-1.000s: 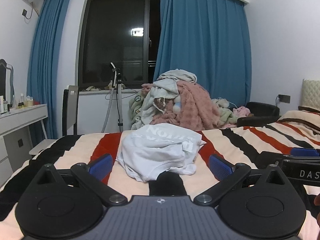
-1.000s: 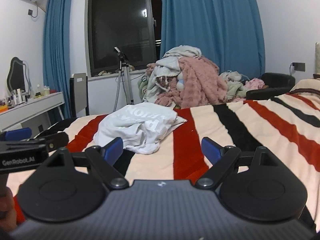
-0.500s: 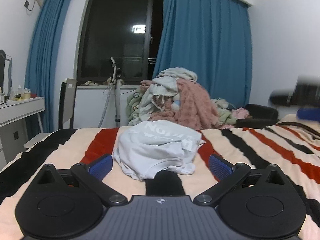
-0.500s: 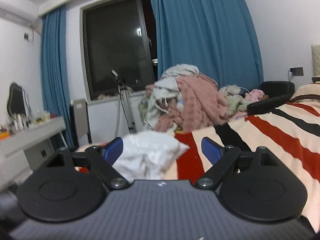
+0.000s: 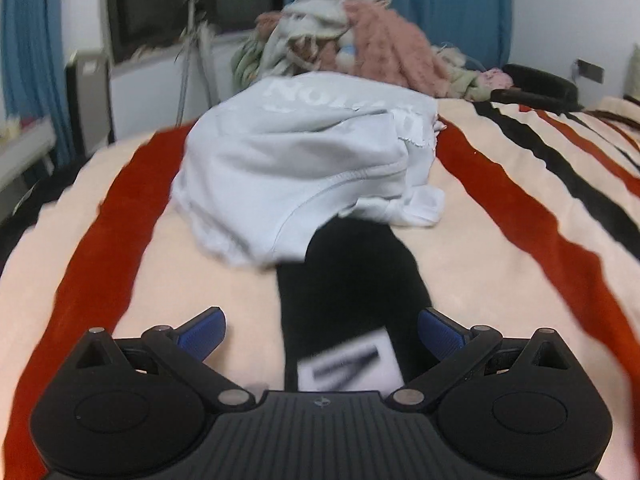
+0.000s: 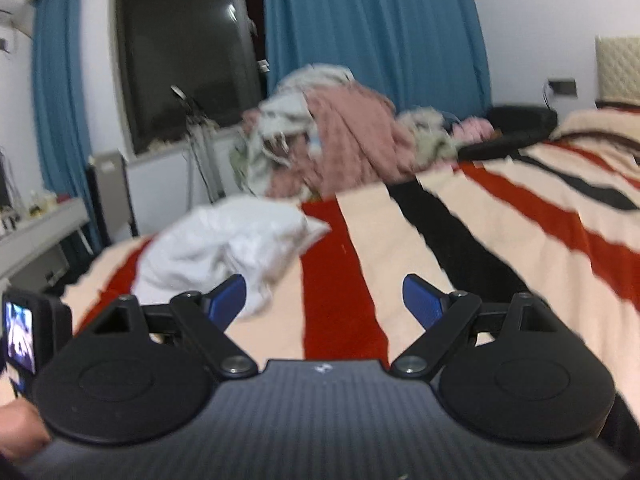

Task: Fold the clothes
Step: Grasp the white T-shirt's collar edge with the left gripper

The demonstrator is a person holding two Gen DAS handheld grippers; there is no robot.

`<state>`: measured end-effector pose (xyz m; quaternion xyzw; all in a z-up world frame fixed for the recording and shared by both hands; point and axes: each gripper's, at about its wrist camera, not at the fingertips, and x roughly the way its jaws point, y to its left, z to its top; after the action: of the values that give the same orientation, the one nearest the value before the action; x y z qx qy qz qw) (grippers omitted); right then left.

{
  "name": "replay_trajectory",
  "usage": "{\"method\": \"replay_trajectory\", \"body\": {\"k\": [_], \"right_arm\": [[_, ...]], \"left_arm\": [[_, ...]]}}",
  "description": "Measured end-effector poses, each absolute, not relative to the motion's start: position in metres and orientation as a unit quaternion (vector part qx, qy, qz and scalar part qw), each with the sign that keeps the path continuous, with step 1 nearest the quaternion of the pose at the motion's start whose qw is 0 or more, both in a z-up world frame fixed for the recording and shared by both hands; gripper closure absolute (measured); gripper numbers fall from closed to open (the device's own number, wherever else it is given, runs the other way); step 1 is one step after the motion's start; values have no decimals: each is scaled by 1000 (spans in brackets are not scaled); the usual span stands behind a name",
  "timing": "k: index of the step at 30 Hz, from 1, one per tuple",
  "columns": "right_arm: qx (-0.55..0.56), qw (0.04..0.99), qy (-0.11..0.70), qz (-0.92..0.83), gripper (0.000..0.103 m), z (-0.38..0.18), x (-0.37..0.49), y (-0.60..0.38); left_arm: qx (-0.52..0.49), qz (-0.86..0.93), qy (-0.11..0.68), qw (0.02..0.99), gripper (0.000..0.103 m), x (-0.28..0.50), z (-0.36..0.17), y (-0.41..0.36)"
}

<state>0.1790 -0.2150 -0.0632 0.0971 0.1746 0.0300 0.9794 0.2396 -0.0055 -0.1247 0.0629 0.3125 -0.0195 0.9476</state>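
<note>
Both grippers have dipped and pushed in toward the bed since a moment ago, the left one much closer now, so the crumpled garment fills far more of its view than before. The striped blanket (image 5: 500,208), in cream, red and black bands, covers the bed from edge to edge. Beyond its far edge a heap of clothes (image 5: 352,44), pink, grey and green, is piled against the blue curtains (image 6: 372,32), and nothing I can see holds any of it: no basket or bin, just loose laundry. The white garment (image 5: 304,160) lies bunched up on the blanket, grey lettering across its top and a stitched hem curling along the near side; it sits partly over a black stripe. Nearer, on that stripe, a small white card or tag (image 5: 350,368) lies blurred, too smeared to read. The left gripper (image 5: 321,334) hovers just short of the garment, its blue fingers (image 5: 202,332) spread wide and pinching nothing. The right gripper (image 6: 324,298) is likewise spread apart and empty, the garment (image 6: 224,244) off by its left finger. At that view's left edge, a small camera screen (image 6: 19,338) glows above a bit of hand (image 6: 20,428).
</note>
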Motion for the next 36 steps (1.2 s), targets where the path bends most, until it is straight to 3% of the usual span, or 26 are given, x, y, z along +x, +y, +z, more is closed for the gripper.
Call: {"method": "replay_trajectory", "body": {"k": [8, 11, 13, 14, 27, 36], "right_arm": [[86, 972, 214, 35, 17, -103, 226, -196], [77, 971, 226, 32, 17, -113, 236, -192], [72, 970, 230, 29, 17, -118, 240, -189], [68, 971, 230, 28, 17, -119, 241, -188], [-16, 990, 132, 47, 17, -106, 205, -158], [-28, 987, 113, 108, 17, -106, 234, -100]], "left_arm": [[68, 0, 261, 963, 4, 274, -132, -1], [49, 28, 260, 964, 32, 282, -129, 10], [45, 31, 256, 965, 64, 283, -125, 14], [47, 36, 252, 966, 90, 283, -122, 16], [-48, -18, 195, 979, 91, 197, -14, 53], [-59, -24, 196, 979, 91, 171, 0, 53]]}}
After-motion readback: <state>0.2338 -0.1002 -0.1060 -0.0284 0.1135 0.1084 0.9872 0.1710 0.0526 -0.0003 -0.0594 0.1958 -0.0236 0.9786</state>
